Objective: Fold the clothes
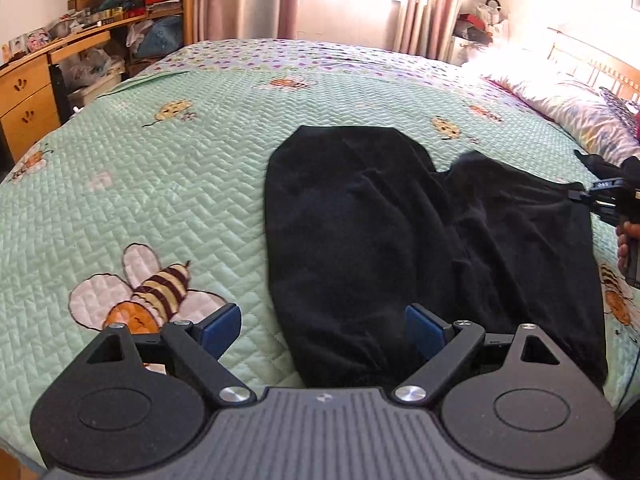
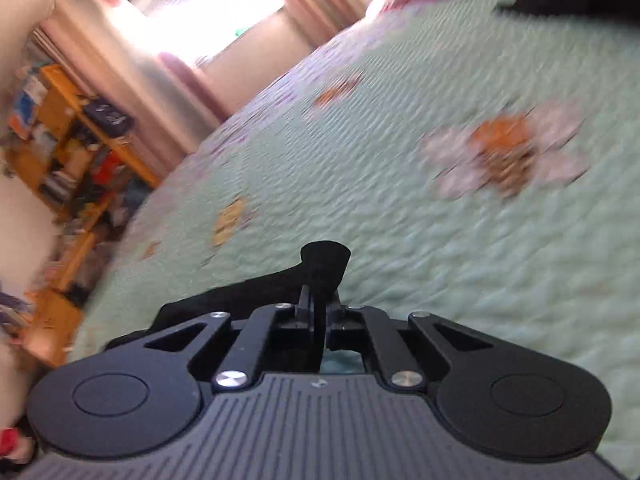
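Black garment [image 1: 420, 248] lies spread on the green bee-print quilt [image 1: 180, 184] of the bed, roughly flat, with creases running through its middle; one rounded lobe points toward the curtained window [image 1: 344, 0], a second panel spreads toward the pillows [image 1: 568, 108]. Its near hem sits just in front of the left gripper [image 1: 322, 332].

Left gripper: blue-padded jaws wide apart, holding nothing, hovering over the near edge of the garment; one pad is over the quilt, the other over black cloth.

Right gripper [image 2: 320, 300]: jaws pinched together on a fold of black cloth, a small tuft standing proud above the tips. In the left wrist view it shows only at the garment's pillow-side edge [image 1: 612, 200], with the person's hand [image 1: 626, 240] behind it. The right wrist view is motion-blurred and tilted, so the exact corner it holds cannot be told.

Judgement: step in hand is carrying the pillow-side panel over the garment's middle. To do it well:
- keep the pinched edge low and taut so the panel rolls over without bunching (creases at centre already threaten this);
- pin or grip the near hem with the left gripper first, so the body does not drag across the quilt;
- land edge on edge, then release.
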The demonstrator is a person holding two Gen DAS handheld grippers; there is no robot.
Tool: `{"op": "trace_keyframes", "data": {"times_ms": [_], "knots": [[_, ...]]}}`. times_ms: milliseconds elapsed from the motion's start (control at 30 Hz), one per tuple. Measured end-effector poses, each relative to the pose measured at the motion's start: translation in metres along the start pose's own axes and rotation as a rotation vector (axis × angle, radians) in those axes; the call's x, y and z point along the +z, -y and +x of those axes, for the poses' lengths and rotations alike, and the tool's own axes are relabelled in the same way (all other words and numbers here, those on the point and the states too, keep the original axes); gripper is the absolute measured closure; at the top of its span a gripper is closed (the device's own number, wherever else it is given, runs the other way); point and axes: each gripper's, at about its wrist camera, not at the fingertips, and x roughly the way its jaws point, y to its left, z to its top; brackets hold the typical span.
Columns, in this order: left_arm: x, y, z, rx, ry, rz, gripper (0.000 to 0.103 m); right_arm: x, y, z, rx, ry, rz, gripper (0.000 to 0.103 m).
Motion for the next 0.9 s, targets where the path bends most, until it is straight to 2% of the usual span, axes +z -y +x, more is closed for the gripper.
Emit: {"op": "trace_keyframes", "data": {"times_ms": [67,167,400,467,567,600,633,700,767,800,900], "knots": [[-0.002,0.007,0.0,-0.011,-0.002,0.024,0.013,0.006,0.019,-0.014,-0.09,0.029,-0.012,0.098],[-0.004,0.014,0.004,-0.024,-0.01,0.043,0.013,0.003,0.043,-0.013,-0.135,-0.03,-0.003,0.098],[-0.005,0.003,0.002,-0.034,0.004,0.017,0.013,-0.005,0.042,-0.018,-0.175,-0.011,-0.018,0.099],[-0.005,-0.005,0.003,-0.041,0.007,-0.011,0.013,-0.002,0.051,-0.022,-0.172,0.002,0.05,0.097],[-0.003,-0.016,0.005,-0.055,0.016,-0.039,0.013,-0.003,0.044,-0.033,-0.265,0.055,0.039,0.087],[-0.002,-0.018,0.007,-0.056,0.021,-0.043,0.013,-0.004,0.04,-0.039,-0.323,0.091,0.032,0.079],[0.0,-0.019,0.008,-0.057,0.025,-0.042,0.013,-0.004,0.036,-0.046,-0.369,0.127,0.032,0.076],[0.005,-0.02,0.013,-0.053,0.033,-0.034,0.013,-0.006,0.028,-0.066,-0.404,0.212,0.027,0.072],[0.015,-0.021,0.018,-0.047,0.047,-0.031,0.013,-0.012,0.006,-0.079,-0.276,0.241,-0.006,0.068],[0.022,-0.023,0.022,-0.044,0.056,-0.041,0.013,-0.018,-0.009,-0.078,-0.182,0.206,-0.044,0.064],[0.052,-0.038,0.041,0.012,0.069,-0.105,0.013,-0.05,-0.074,-0.057,0.111,0.003,-0.226,0.064]]}}
